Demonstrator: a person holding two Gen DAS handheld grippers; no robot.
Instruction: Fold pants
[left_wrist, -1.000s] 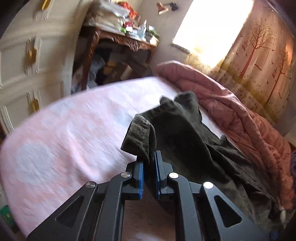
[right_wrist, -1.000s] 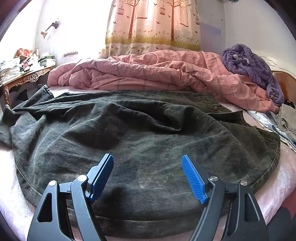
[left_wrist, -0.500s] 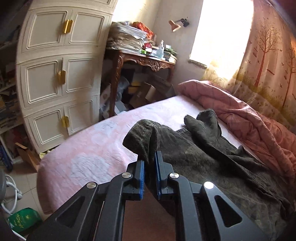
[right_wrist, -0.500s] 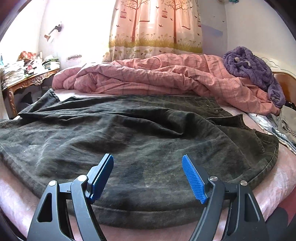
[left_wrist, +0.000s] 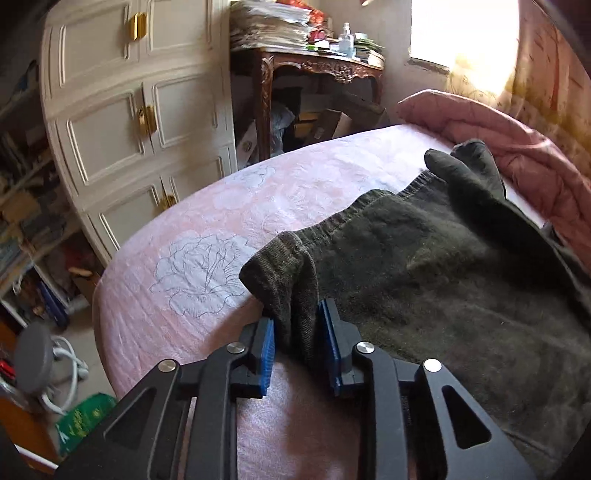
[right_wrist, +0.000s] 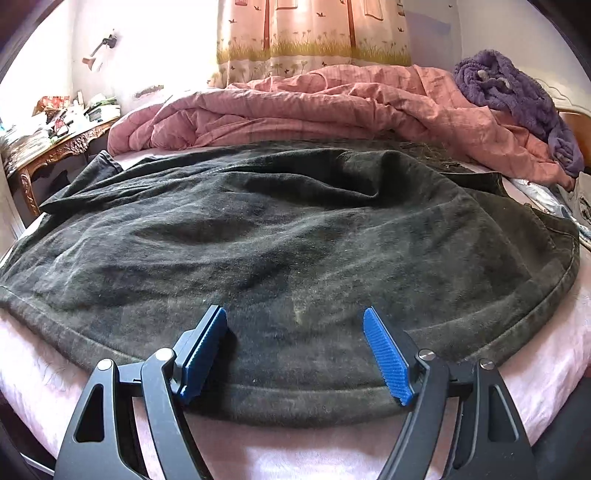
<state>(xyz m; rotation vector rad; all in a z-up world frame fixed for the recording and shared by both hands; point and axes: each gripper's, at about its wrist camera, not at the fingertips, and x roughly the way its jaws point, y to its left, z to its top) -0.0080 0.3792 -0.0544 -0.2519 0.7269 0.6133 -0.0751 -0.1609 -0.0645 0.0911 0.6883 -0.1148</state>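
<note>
Dark olive pants (right_wrist: 295, 236) lie spread across the pink bed sheet (left_wrist: 207, 236). In the left wrist view the pants (left_wrist: 443, 280) run to the right, with a bunched hem corner (left_wrist: 284, 273) standing up between the jaws. My left gripper (left_wrist: 298, 334) has its blue pads slightly apart, the cloth loosely between them. My right gripper (right_wrist: 295, 350) is open wide, low over the near edge of the pants, holding nothing.
A rumpled pink quilt (right_wrist: 332, 107) lies behind the pants, a purple garment (right_wrist: 517, 96) on it at right. A carved wooden table (left_wrist: 317, 70) piled with papers and white cupboard doors (left_wrist: 122, 122) stand left of the bed. Floor clutter lies at lower left.
My left gripper's jaws have parted a little from a tight pinch on the hem corner and have come down toward the sheet. The pants have settled flatter. My right gripper stays open.
</note>
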